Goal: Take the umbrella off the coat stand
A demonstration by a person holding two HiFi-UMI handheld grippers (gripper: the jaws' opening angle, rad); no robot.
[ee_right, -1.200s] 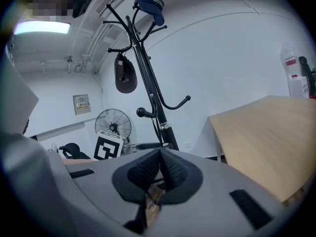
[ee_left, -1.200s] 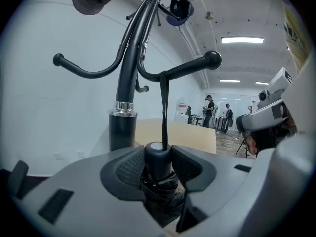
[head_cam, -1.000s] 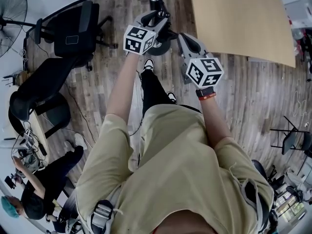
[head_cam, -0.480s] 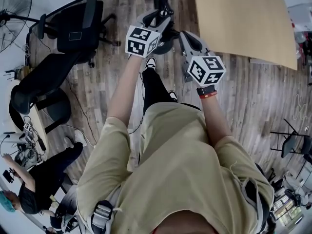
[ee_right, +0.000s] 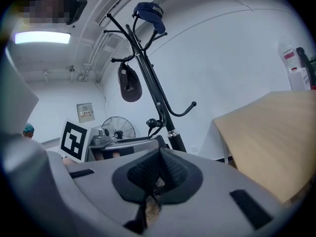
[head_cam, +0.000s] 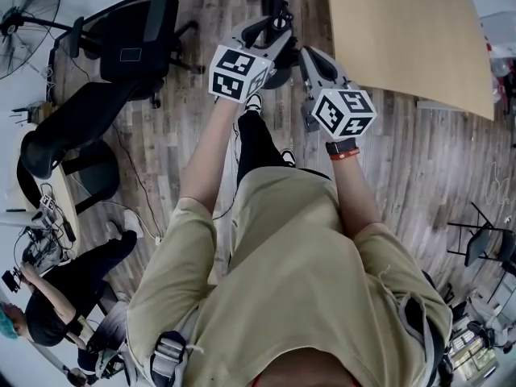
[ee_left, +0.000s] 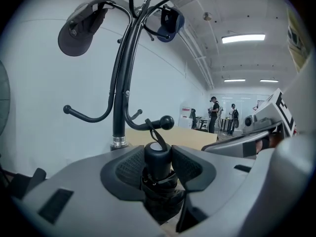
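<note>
One umbrella (ee_left: pixel 159 179) stands clamped upright between the left gripper's (ee_left: pixel 158 154) pads (ee_left: pixel 127 167).

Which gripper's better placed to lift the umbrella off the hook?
Left. The left gripper is clamped on the umbrella handle, whose strap loops over a hook of the coat stand. The right gripper is shut, empty, beside it.

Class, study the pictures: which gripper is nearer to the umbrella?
Left. The left gripper is clamped on the umbrella by its handle; the right gripper hangs beside it, jaws together, touching nothing.
</note>
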